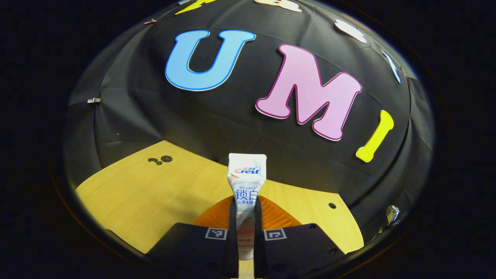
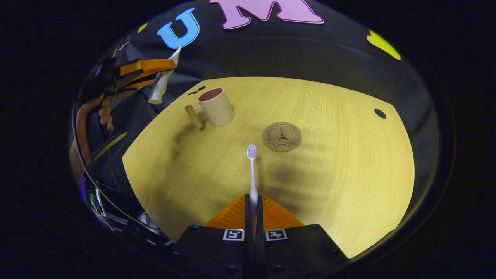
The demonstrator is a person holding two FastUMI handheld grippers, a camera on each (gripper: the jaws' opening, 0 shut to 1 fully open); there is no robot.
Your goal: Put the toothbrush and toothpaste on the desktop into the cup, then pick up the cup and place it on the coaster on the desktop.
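In the left gripper view my left gripper (image 1: 245,211) is shut on a white toothpaste tube (image 1: 247,178), which stands upright between the fingers, crimped end up, above the wooden desktop (image 1: 155,193). The right gripper view has that same gripper (image 2: 164,75) at the upper left, held by a hand, with the toothpaste tube (image 2: 161,87) hanging cap down, left of the cream cup (image 2: 216,105) with a wooden handle. My right gripper (image 2: 252,209) is shut on a white toothbrush (image 2: 252,170), bristles pointing forward, near the round coaster (image 2: 282,136).
The wooden desktop (image 2: 329,174) has small holes at its back left (image 1: 162,159) and right (image 2: 379,113). The person's hand and forearm (image 2: 91,116) reach in at the left. Cluttered items lie beyond the desk's left edge (image 2: 116,209).
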